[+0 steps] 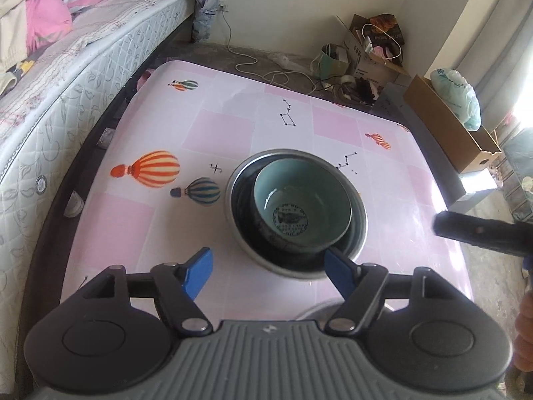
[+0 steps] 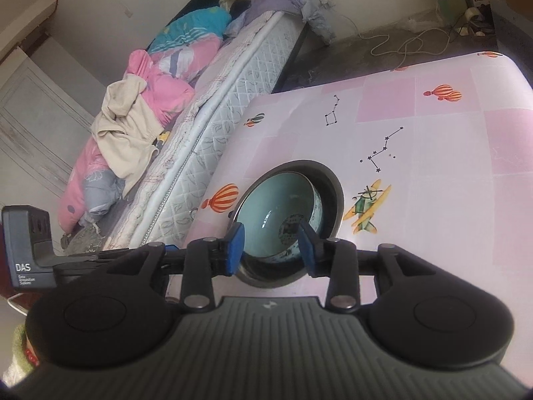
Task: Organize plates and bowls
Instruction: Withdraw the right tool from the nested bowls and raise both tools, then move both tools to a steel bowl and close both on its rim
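On the pink checked bench (image 1: pixel 233 126) printed with hot-air balloons, a pale blue ceramic bowl (image 1: pixel 301 196) sits nested inside a wider dark grey bowl (image 1: pixel 358 200), near the middle. Both tongs hang above the near rim of the stack, touching nothing. The left tongs (image 1: pixel 271 275) stand wide, blue pads (image 1: pixel 200 275) well apart; the right tongs (image 2: pixel 271 248) gape more narrowly, nothing between them. A quilted mattress (image 1: pixel 83 76) heaped with pink bedding flanks the bench, and cardboard boxes (image 1: pixel 449 126) and loose cables clutter the floor beyond.
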